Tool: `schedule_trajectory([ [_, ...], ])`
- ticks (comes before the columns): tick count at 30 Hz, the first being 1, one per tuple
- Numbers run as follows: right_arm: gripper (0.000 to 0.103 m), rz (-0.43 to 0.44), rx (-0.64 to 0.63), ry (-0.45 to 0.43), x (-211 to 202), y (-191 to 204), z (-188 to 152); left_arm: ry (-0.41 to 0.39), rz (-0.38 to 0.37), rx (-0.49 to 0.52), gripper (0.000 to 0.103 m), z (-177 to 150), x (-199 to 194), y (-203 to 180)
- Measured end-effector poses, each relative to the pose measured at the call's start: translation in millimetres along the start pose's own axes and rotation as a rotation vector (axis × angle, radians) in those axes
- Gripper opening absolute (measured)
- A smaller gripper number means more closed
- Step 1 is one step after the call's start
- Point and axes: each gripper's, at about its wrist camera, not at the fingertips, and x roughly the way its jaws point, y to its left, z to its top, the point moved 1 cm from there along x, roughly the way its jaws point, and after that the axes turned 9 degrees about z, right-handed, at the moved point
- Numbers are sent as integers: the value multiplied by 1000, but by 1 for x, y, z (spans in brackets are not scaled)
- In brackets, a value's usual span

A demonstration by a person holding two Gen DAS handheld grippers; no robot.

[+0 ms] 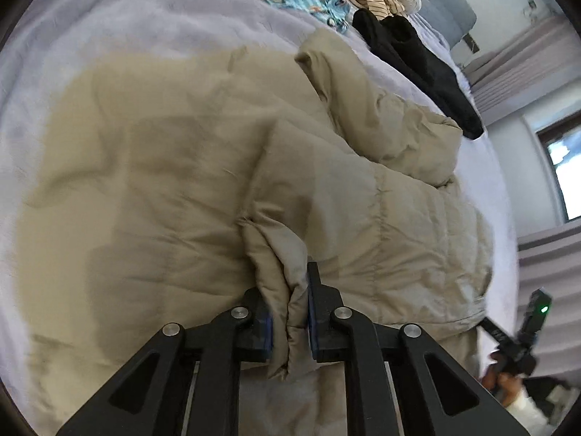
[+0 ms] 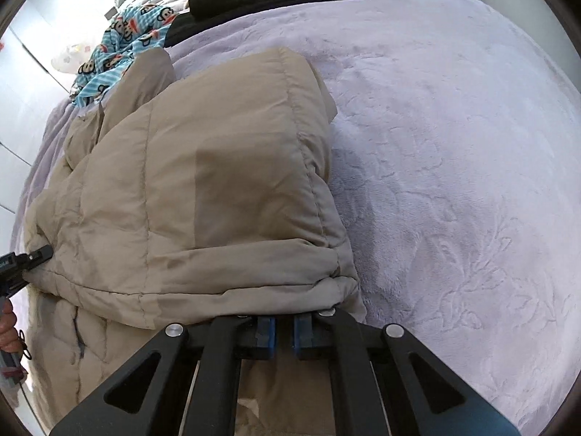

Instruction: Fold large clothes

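The beige padded jacket (image 1: pixel 225 167) is spread on the lavender bed cover (image 2: pixel 454 167), partly folded over itself. A bunched fold of its near hem is clamped between the jaws of the left gripper (image 1: pixel 289 321). The jaws of the right gripper (image 2: pixel 284 334) are closed at the jacket's near right corner; the fabric hides the tips, so a grasp cannot be confirmed. A black garment (image 1: pixel 417 61) and a blue printed cloth (image 2: pixel 120 47) lie at the far side.
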Motion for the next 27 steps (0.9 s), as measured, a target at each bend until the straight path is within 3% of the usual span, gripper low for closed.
schedule_trajectory([
  [2, 9, 15, 22, 19, 0, 2, 1, -26, 65, 7, 34, 2, -10, 2],
  [3, 9, 21, 30, 28, -5, 3, 1, -58, 112, 6, 47, 3, -17, 5],
  [4, 10, 10, 33, 33, -10, 6, -2, -85, 142, 7, 53, 3, -23, 12],
  [7, 19, -7, 30, 28, -33, 11, -16, -130, 189, 0, 53, 6, -41, 23],
  [10, 19, -1, -5, -46, -65, 22, -30, -152, 194, 2, 53, 8, -52, 28],
  [14, 19, -44, -7, -168, -98, 23, -20, -173, 133, 56, 53, 6, -57, 12],
  [18, 19, 51, 39, -153, -80, 17, 25, -174, 110, 130, 53, 8, -43, -23],
  [22, 19, 102, -27, -119, -48, 32, 58, -163, 163, 167, 53, 13, -14, -34],
  [27, 18, 17, -50, -70, 1, 19, 75, -133, 170, 144, 53, 19, 22, -26],
])
